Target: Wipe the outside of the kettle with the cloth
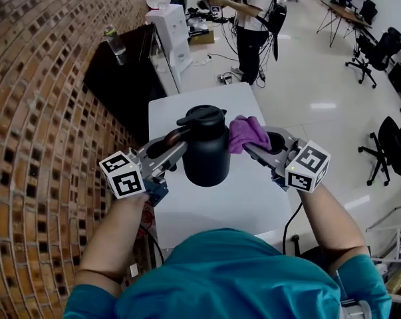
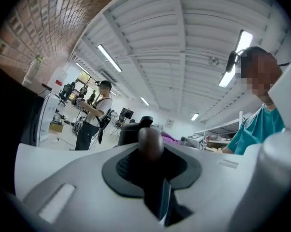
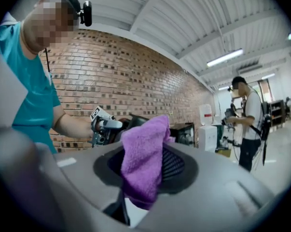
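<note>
purple cloth [image 1: 247, 133], clamped in the right hand-held gripper [image 1: 252, 146], rests against the upper right of the black kettle [image 1: 207, 157]. at the kettle's left, the left hand-held gripper [image 1: 171, 149] grips its handle [image 2: 150, 141], holding it above the white worktop [image 1: 210, 208].

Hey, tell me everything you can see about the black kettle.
The kettle is matte black, with a rounded body, a domed lid and a short spout. It is upright over the white table. The left hand-held gripper grips its brown handle. The purple cloth, held in the right hand-held gripper, rests against its upper side.
</note>
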A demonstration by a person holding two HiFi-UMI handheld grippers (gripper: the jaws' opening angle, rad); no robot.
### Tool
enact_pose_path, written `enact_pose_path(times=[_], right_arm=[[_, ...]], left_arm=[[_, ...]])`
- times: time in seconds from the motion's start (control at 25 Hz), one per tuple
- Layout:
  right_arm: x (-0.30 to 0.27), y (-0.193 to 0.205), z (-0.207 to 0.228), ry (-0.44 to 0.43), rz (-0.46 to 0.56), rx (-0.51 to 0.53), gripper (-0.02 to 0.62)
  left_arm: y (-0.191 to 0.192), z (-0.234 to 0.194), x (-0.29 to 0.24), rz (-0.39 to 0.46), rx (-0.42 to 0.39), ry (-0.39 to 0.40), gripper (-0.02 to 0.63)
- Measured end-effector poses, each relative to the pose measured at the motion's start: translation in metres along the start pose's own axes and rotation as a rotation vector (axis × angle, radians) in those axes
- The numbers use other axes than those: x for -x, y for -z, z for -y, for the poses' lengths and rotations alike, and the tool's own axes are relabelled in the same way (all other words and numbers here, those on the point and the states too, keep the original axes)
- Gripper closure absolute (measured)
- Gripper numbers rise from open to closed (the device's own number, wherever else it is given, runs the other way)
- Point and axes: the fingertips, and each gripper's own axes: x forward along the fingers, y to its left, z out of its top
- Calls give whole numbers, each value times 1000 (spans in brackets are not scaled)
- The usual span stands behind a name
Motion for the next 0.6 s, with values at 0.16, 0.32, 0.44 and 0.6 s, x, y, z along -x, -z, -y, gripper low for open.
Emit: enact_pose_path(times=[0.16,0.32,0.44,0.6], right_arm=[[-8,-23,-9,-29,39,64,476],[-9,11,-26,-64,-34,100,476],[-11,40,-36,-81,-105,101,476],[2,-30,-24,12,17,180,476]], left_arm=[[-49,14,-7,71,-38,20,512],[-83,15,-4,149,-24,23,512],[-103,15,1,185,-37,15,512],[-123,23,-2,173,-75,5,514]])
